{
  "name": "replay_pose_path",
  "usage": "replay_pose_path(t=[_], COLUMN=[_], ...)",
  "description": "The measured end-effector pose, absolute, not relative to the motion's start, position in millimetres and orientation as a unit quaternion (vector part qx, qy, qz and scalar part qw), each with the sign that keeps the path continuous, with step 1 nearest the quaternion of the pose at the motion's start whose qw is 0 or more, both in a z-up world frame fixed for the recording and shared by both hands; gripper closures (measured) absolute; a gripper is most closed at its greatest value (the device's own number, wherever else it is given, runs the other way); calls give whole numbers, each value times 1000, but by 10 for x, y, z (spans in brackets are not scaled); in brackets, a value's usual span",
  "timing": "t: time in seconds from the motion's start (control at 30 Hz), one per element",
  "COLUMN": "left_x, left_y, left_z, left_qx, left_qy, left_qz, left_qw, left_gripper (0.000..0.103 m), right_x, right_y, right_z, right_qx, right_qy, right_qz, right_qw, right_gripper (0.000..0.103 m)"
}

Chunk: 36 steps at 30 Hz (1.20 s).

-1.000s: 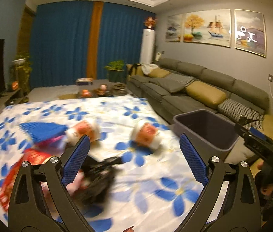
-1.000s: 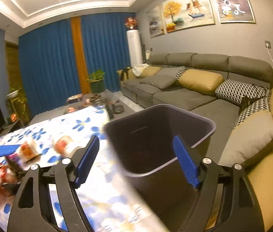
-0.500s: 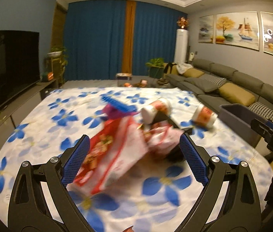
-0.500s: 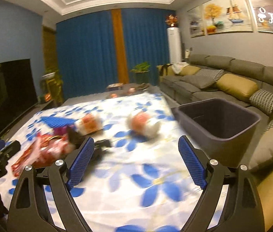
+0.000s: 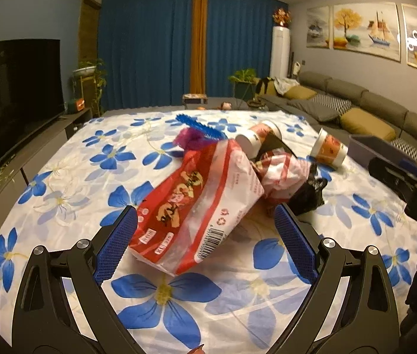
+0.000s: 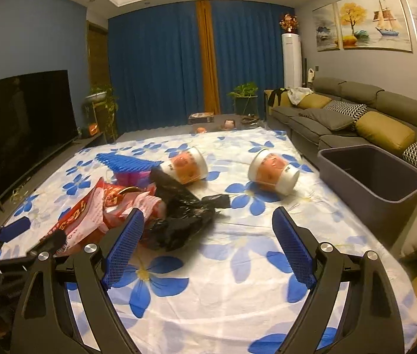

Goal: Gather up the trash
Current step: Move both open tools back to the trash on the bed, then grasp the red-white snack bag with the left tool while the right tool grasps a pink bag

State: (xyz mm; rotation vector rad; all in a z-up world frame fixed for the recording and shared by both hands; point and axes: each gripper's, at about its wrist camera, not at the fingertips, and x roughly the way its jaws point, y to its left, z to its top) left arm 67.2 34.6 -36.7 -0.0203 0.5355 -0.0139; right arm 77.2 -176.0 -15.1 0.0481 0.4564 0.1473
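Observation:
A pile of trash lies on a floral cloth [image 5: 60, 194]. My left gripper [image 5: 205, 244] is open, and the near end of a red and white snack bag [image 5: 196, 206] lies between its fingers, unpressed. Behind the bag are a crumpled red-white wrapper [image 5: 282, 174], a black plastic bag [image 5: 308, 191] and two tipped paper cups [image 5: 258, 138] [image 5: 329, 147]. My right gripper [image 6: 208, 247] is open over the cloth with nothing between its pads. The black plastic bag [image 6: 181, 212] lies just ahead of its left finger. A grey bin [image 6: 376, 174] stands to the right.
A blue ridged item [image 6: 128, 162] on something purple lies at the pile's far side. The sofa [image 6: 341, 112] runs along the right, close behind the bin. A TV [image 6: 22, 124] on a low unit lines the left. Small items and a plant [image 6: 243, 97] sit beyond the cloth.
Both views have swung left, away from the bin and onto the trash pile. The left gripper has come up to the red snack bag. The right gripper has left the bin's mouth.

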Motion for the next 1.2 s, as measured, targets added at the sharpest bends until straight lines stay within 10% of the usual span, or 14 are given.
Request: replay_pose_path(t=[0.23, 0.7, 1.2], left_x=[880, 982, 976], left_y=[339, 573, 622], left_z=[-508, -570, -564], left_qx=[-3, -60, -99], left_qy=[303, 326, 320], left_qz=[1, -31, -67], left_qw=[953, 943, 940], left_gripper=[17, 68, 94], right_x=[917, 1314, 1459], right_y=[-1578, -1226, -1093], right_z=[-220, -371, -460], right_qx=[12, 4, 13], right_qy=[240, 273, 303], right_qz=[92, 122, 166], right_qw=[966, 954, 938], right_gripper=[17, 23, 66])
